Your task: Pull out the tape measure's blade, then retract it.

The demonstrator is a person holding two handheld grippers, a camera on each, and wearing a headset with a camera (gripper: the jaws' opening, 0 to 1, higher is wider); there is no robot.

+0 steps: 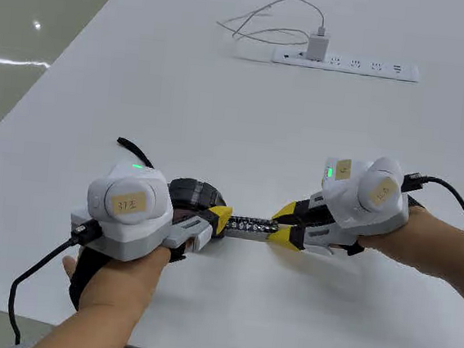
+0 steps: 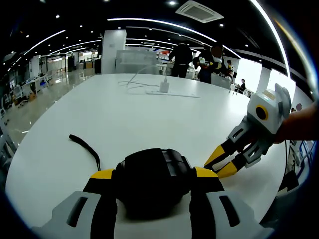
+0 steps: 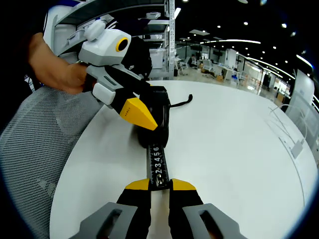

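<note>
A black tape measure (image 1: 195, 197) lies on the white table (image 1: 223, 99), and my left gripper (image 1: 210, 225) is shut on its case (image 2: 152, 179) from both sides. A short length of numbered blade (image 3: 157, 164) runs out of the case toward the right (image 1: 250, 225). My right gripper (image 1: 281, 224) is shut on the blade's end (image 3: 159, 183), its yellow fingertips (image 3: 183, 185) pinching it just above the table. The right gripper (image 2: 224, 162) also appears at the right of the left gripper view. A black wrist strap (image 2: 84, 148) trails from the case.
A white power strip (image 1: 347, 64) with a plugged-in charger (image 1: 317, 46) and a looped white cable (image 1: 267, 25) lies at the table's far side. The table's left edge borders a glossy floor (image 1: 24, 30). A mesh chair back (image 3: 35, 164) stands at the near edge. Several people stand far off (image 2: 199, 62).
</note>
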